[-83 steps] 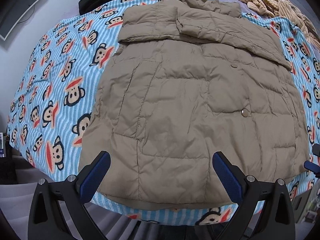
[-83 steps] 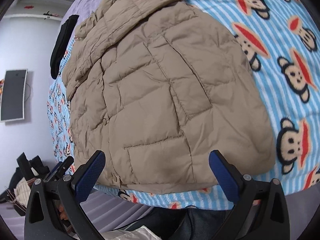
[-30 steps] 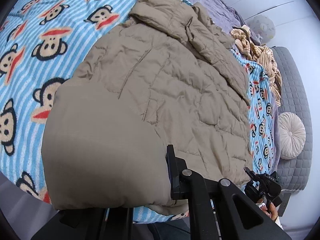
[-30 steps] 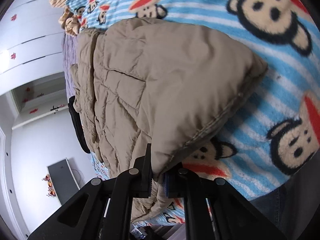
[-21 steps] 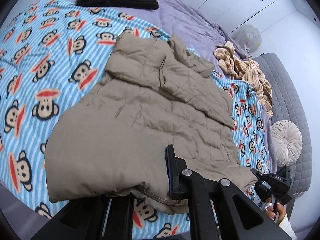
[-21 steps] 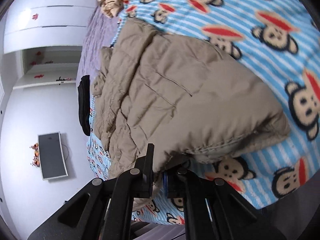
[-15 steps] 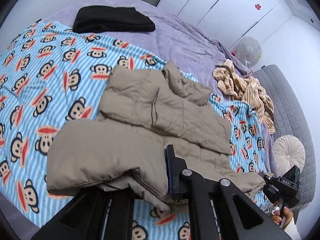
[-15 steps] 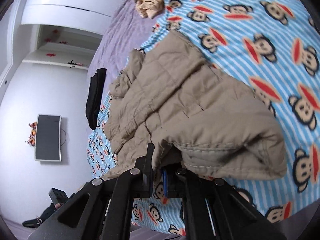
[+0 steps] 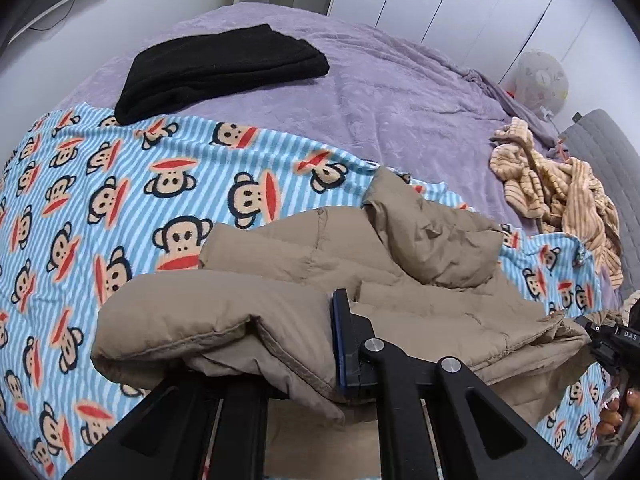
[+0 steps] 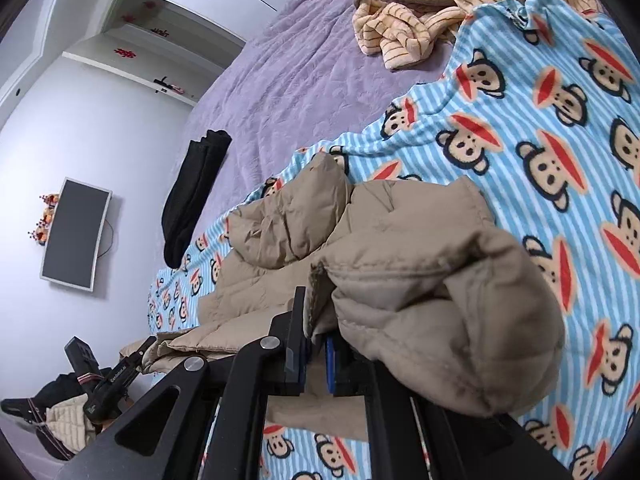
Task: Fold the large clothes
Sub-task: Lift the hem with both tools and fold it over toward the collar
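Observation:
A tan quilted jacket (image 9: 400,264) lies on a blue striped monkey-print blanket (image 9: 120,208), its bottom hem lifted and carried over its upper half. My left gripper (image 9: 320,344) is shut on one corner of the hem, which drapes over its left finger and hides it. My right gripper (image 10: 316,344) is shut on the other hem corner of the jacket (image 10: 420,280), fabric bulging over its right side. The right gripper (image 9: 612,344) also shows at the right edge of the left wrist view, and the left gripper (image 10: 120,372) at the lower left of the right wrist view.
A folded black garment (image 9: 220,68) lies on the purple bedspread (image 9: 400,92) beyond the blanket. A crumpled striped beige garment (image 9: 560,184) sits at the right. A grey headboard (image 9: 608,148), white wardrobe doors and a wall screen (image 10: 76,236) surround the bed.
Both grippers have carried the jacket's hem up and forward over its body toward the collar, so the lower half now doubles over the upper half. The right gripper has rolled.

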